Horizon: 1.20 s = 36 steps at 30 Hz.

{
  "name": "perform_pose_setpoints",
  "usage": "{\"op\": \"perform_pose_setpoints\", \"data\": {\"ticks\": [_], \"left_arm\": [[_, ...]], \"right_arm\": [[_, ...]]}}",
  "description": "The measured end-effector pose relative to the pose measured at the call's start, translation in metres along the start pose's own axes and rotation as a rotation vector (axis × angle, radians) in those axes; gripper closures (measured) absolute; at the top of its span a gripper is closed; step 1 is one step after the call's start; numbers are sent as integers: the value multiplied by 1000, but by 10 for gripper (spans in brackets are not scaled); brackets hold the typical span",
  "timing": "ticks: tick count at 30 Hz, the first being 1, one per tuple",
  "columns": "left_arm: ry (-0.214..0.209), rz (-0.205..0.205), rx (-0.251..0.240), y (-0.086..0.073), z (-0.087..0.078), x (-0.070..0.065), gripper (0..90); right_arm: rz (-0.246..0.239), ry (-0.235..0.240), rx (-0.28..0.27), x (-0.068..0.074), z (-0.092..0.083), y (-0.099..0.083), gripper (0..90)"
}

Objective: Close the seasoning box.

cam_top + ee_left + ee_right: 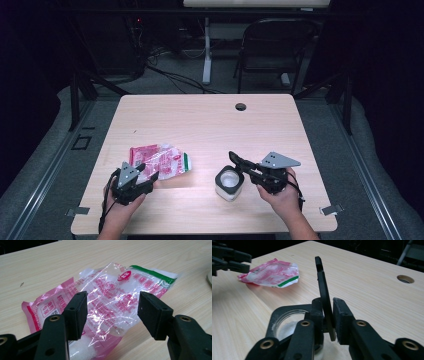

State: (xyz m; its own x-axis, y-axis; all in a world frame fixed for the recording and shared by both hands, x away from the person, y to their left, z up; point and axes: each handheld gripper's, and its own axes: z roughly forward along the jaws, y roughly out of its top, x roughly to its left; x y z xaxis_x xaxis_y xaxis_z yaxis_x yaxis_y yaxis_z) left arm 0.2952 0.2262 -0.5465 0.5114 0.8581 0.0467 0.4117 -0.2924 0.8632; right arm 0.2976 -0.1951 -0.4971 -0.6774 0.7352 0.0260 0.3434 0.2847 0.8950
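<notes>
A crumpled pink, clear and green plastic bag (165, 161) (110, 290) (272, 272) with white grains in it lies on the left of the wooden table (210, 125). My left gripper (145, 172) (112, 312) is at the bag's near end, its jaws open on either side of the film without pressing it. A white square jar with a black rim (229, 184) (287, 322) stands near the front, with white stuff inside. My right gripper (251, 172) (328, 315), just right of the jar, is shut on a thin black flat stick (236, 159) (322, 282) that points up and away over the jar.
A round cable hole (240, 106) (405, 278) sits near the table's far edge. Beyond the table stand a folding chair (275, 45) and a white desk leg (206, 50). Metal brackets (331, 210) mark the front corners. My left gripper (234, 261) shows far off in the right gripper view.
</notes>
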Motion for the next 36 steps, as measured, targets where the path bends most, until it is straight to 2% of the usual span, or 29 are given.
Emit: {"op": "perform_pose_setpoints", "data": {"ticks": [4, 9, 18, 22, 32, 36], "left_arm": [[-9, 3, -2, 2, 3, -1, 412], [-21, 10, -1, 4, 7, -2, 412], [-33, 16, -3, 7, 12, -3, 412], [-35, 16, -1, 7, 14, -4, 412], [-33, 15, 3, 7, 13, -3, 412], [-33, 17, 2, 7, 14, -3, 412]], "right_arm": [[-8, 29, -2, 5, 0, -1, 716], [-26, 43, -5, 12, 0, -3, 658], [-75, 52, -2, 22, 1, -6, 582], [-100, 45, 6, 25, 2, -7, 576], [-100, 56, 6, 28, 3, -8, 543], [-96, 87, 15, 29, 4, -8, 512]]}}
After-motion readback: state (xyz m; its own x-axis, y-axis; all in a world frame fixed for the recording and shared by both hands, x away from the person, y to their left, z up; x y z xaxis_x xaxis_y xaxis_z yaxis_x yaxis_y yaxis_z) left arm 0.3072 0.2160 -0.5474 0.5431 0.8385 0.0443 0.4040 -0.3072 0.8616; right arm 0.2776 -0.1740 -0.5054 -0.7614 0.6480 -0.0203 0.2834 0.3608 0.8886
